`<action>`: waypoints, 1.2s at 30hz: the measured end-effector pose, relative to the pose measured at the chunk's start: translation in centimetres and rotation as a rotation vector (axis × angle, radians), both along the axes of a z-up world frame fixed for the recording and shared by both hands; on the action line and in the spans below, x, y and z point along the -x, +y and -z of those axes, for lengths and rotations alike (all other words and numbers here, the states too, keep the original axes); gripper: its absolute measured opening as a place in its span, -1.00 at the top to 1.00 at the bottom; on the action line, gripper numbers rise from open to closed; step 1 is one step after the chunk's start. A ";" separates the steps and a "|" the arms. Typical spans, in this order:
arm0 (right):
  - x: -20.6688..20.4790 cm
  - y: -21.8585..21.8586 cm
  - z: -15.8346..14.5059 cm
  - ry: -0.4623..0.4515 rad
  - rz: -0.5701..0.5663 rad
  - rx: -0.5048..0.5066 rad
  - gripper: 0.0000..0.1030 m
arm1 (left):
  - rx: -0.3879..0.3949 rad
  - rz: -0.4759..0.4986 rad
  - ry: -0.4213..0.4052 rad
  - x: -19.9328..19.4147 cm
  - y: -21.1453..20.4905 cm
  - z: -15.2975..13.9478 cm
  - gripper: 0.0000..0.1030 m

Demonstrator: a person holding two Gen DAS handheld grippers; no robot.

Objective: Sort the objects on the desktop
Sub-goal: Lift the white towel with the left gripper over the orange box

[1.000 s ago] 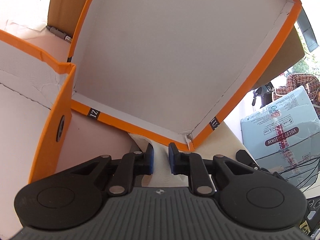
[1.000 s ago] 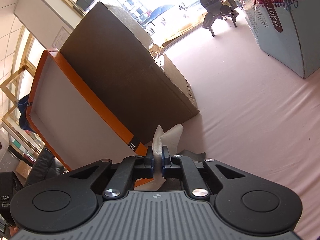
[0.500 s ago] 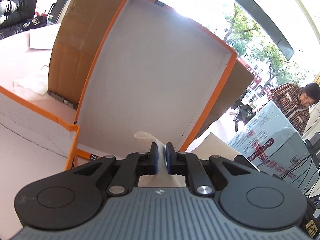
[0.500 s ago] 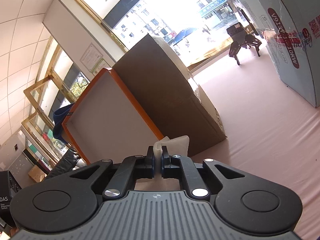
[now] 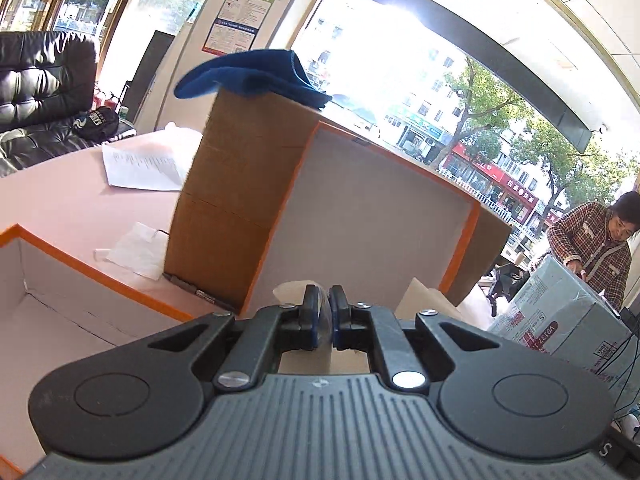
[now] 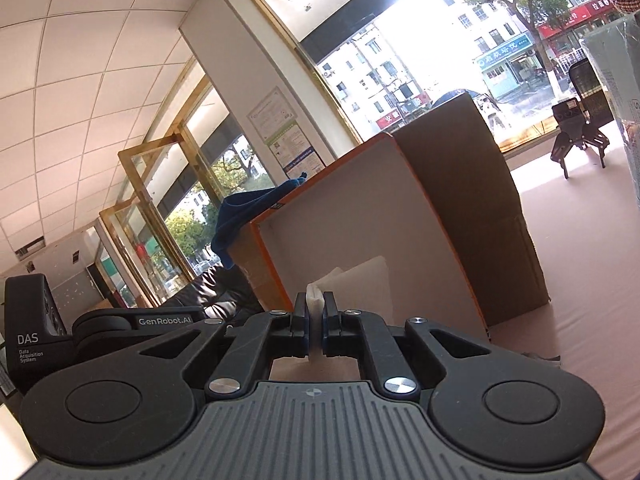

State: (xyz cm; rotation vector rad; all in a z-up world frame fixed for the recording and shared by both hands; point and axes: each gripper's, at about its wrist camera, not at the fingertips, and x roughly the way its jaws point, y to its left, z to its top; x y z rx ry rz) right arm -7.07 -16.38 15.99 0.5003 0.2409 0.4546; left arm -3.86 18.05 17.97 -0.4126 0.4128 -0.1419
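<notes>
Both tools, left tool (image 5: 324,312) and right tool (image 6: 316,316), clamped on white sheet (image 6: 360,284); lifted clear of tabletop (image 5: 72,200) since second ago; likely carrying toward orange box (image 5: 24,300).

Blown-out window (image 5: 384,64) glare, fisheye-curved edges, sharp foreground

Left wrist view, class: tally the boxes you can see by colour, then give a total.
Orange-edged box parts: 2 (upright lid, open tray)
Brown cardboard box: 1
Pale blue carton: 1
Total: 4
</notes>
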 end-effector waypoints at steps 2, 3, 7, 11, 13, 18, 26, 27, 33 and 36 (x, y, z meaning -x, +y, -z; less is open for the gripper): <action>0.3 2.4 -0.6 -0.021 -0.032 0.011 0.89 | -0.022 -0.049 -0.027 1.3 2.5 -0.2 0.90; 0.2 3.3 -0.7 -0.025 -0.050 0.012 0.89 | -0.027 -0.070 -0.041 1.9 3.9 -0.3 0.90; -0.1 8.3 -0.7 -0.027 -0.120 0.038 0.89 | -0.080 -0.138 -0.048 3.7 8.3 0.0 0.90; -1.0 13.9 0.9 0.003 -0.186 0.077 0.90 | -0.110 -0.213 -0.019 4.1 11.6 1.7 0.91; -1.3 16.0 1.9 0.024 -0.202 0.087 0.90 | -0.117 -0.228 0.012 3.4 12.7 2.8 0.92; -2.4 19.8 4.0 0.052 -0.155 0.185 0.90 | -0.152 -0.224 0.106 0.9 13.5 5.9 0.95; -2.6 21.3 5.0 0.147 -0.105 0.245 0.90 | -0.202 -0.178 0.207 -1.1 12.8 8.4 0.97; -2.6 21.4 4.9 0.161 -0.099 0.255 0.90 | -0.204 -0.165 0.218 -1.2 12.6 8.5 0.97; -2.3 20.6 6.0 0.263 -0.079 0.330 0.74 | -0.202 -0.111 0.238 -0.8 11.3 8.9 0.36; -2.5 20.0 6.2 0.291 -0.083 0.315 0.03 | -0.209 -0.103 0.213 0.1 10.3 8.2 -0.59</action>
